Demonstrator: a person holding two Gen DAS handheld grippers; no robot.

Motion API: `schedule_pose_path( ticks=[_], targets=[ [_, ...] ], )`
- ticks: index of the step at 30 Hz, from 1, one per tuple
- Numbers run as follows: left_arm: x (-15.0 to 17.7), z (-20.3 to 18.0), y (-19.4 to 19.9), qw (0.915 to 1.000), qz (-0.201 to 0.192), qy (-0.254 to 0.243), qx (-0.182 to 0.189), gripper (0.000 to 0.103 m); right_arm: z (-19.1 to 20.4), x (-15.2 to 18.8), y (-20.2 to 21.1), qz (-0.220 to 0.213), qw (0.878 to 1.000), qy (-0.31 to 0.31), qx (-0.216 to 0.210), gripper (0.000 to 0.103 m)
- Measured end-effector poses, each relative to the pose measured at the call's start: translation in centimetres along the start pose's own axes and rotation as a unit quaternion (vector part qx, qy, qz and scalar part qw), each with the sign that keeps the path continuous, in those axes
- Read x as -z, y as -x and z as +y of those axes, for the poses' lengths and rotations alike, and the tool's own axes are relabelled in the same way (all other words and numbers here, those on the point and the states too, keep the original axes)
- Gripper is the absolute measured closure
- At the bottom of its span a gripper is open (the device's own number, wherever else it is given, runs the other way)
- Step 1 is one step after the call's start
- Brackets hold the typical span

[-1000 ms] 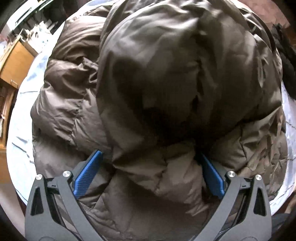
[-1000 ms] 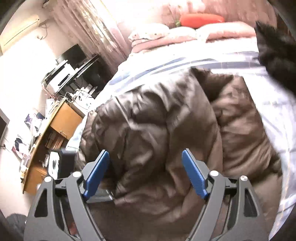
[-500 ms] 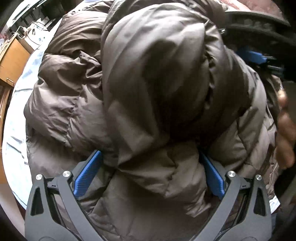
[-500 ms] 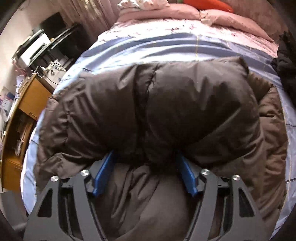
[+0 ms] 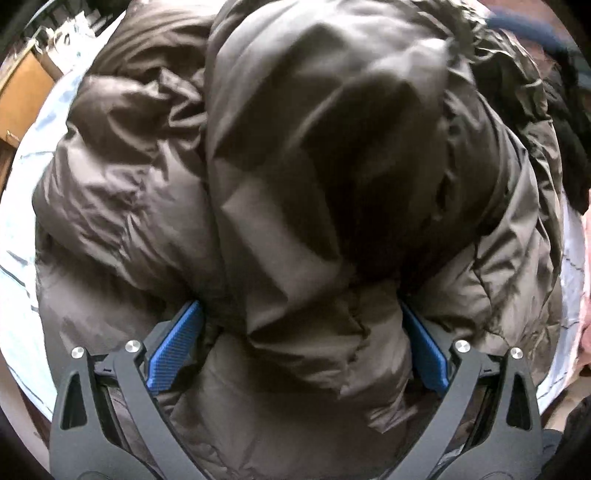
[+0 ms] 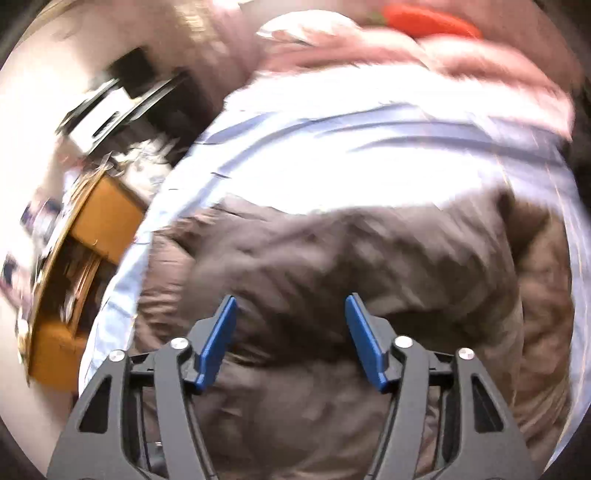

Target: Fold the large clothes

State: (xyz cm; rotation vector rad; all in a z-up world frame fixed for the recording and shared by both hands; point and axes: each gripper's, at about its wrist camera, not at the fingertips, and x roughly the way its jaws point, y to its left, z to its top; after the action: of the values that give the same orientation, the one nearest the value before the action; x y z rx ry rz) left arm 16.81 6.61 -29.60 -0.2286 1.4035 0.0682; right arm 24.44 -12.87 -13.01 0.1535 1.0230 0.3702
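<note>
A large brown puffer jacket (image 5: 303,192) lies bunched on the bed and fills the left wrist view. My left gripper (image 5: 301,325) is open wide, its blue pads on either side of a thick fold of the jacket, pressed into the fabric. In the right wrist view the jacket (image 6: 351,266) lies below and ahead. My right gripper (image 6: 291,310) is open with nothing between its pads and hangs just above the jacket. This view is blurred by motion.
The bed has a light blue striped sheet (image 6: 332,162) with pink pillows (image 6: 424,55) and a red cushion (image 6: 432,22) at its head. A wooden desk (image 6: 92,236) with clutter stands left of the bed. A dark garment (image 5: 565,122) lies at the right.
My right gripper has lifted off the jacket and pulled back, its jaws narrower than before. My left gripper stays pressed around the fold. The jacket has bunched a little closer.
</note>
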Motion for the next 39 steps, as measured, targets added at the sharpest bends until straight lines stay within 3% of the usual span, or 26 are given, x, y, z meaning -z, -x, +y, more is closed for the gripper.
schedule_pose_path(
  ticks=[2, 3, 6, 10, 13, 17, 18, 19, 20, 23, 24, 25, 28, 31, 33, 35, 36, 37, 39],
  targets=[
    [0.0, 0.4, -0.3, 0.9999, 0.007, 0.009, 0.009, 0.002, 2.8, -0.7, -1.9, 0.037, 0.998, 0.050, 0.010, 0.045],
    [0.0, 0.7, -0.5, 0.9999, 0.008, 0.009, 0.008, 0.002, 4.4, -0.8, -4.0, 0.072, 0.993, 0.088, 0.032, 0.045],
    [-0.1, 1.1, -0.6, 1.0000, -0.003, 0.003, -0.004, 0.002, 6.4, -0.4, -8.7, 0.108, 0.976, 0.152, 0.108, 0.043],
    [0.5, 0.3, 0.0, 0.9990, -0.030, -0.009, -0.031, 0.002, 7.2, 0.8, -12.7, 0.097, 0.965, 0.181, 0.163, 0.037],
    [0.4, 0.6, -0.2, 0.9993, -0.026, -0.001, -0.025, 0.002, 6.6, 1.4, -13.6, 0.087, 0.965, 0.186, 0.161, 0.036],
    [0.2, 0.9, -0.9, 0.9998, -0.006, -0.001, -0.017, 0.002, 5.8, 0.3, -10.4, 0.080, 0.974, 0.179, 0.111, 0.040],
    [0.0, 0.8, -1.1, 0.9998, -0.007, -0.002, -0.017, 0.002, 5.3, 0.1, -7.8, 0.056, 0.980, 0.174, 0.077, 0.040],
    [0.0, 0.7, -1.0, 0.9998, -0.009, -0.005, -0.020, 0.002, 4.8, 0.1, -6.3, 0.036, 0.983, 0.168, 0.069, 0.040],
    [0.0, 0.7, -1.1, 0.9996, -0.012, -0.008, -0.023, 0.002, 3.2, 0.0, -3.1, -0.010, 0.987, 0.145, 0.068, 0.040],
    [0.0, -0.2, -0.7, 0.9992, -0.022, -0.011, -0.031, 0.002, -2.3, -0.4, 0.0, -0.048, 0.994, 0.057, 0.084, 0.040],
    [-0.1, -1.1, -0.3, 0.9991, -0.026, -0.012, -0.033, 0.002, -3.7, -0.7, -0.2, -0.044, 0.994, 0.038, 0.098, 0.044],
    [0.1, -1.3, -0.3, 0.9989, -0.029, -0.015, -0.035, 0.002, -6.2, -0.9, -1.3, -0.026, 0.992, 0.010, 0.120, 0.056],
    [1.4, -2.8, -0.3, 0.9988, -0.039, -0.022, -0.021, 0.002, -10.2, -0.9, -5.5, 0.015, 0.987, -0.017, 0.162, 0.059],
    [1.3, -3.5, -0.1, 0.9986, -0.038, -0.026, -0.024, 0.002, -9.4, -0.3, -6.8, 0.006, 0.980, 0.005, 0.199, 0.058],
    [1.2, -3.7, 0.5, 0.9987, -0.037, -0.027, -0.021, 0.002, -8.4, -0.4, -5.5, 0.019, 0.980, 0.013, 0.196, 0.058],
    [1.4, -3.5, 2.3, 0.9982, -0.048, -0.035, -0.001, 0.002, -8.5, 0.2, -2.1, 0.002, 0.988, 0.015, 0.151, 0.055],
    [1.6, -3.1, 3.3, 0.9977, -0.054, -0.040, 0.003, 0.002, -8.9, 1.4, 1.1, -0.021, 0.991, 0.015, 0.130, 0.044],
    [2.1, -2.6, 4.9, 0.9969, -0.063, -0.047, 0.008, 0.002, -9.5, 2.6, 3.2, -0.029, 0.992, 0.013, 0.126, 0.036],
    [2.7, -1.7, 6.9, 0.9943, -0.085, -0.060, 0.020, 0.002, -12.2, 6.1, 7.6, -0.017, 0.992, -0.005, 0.125, 0.034]
  ],
)
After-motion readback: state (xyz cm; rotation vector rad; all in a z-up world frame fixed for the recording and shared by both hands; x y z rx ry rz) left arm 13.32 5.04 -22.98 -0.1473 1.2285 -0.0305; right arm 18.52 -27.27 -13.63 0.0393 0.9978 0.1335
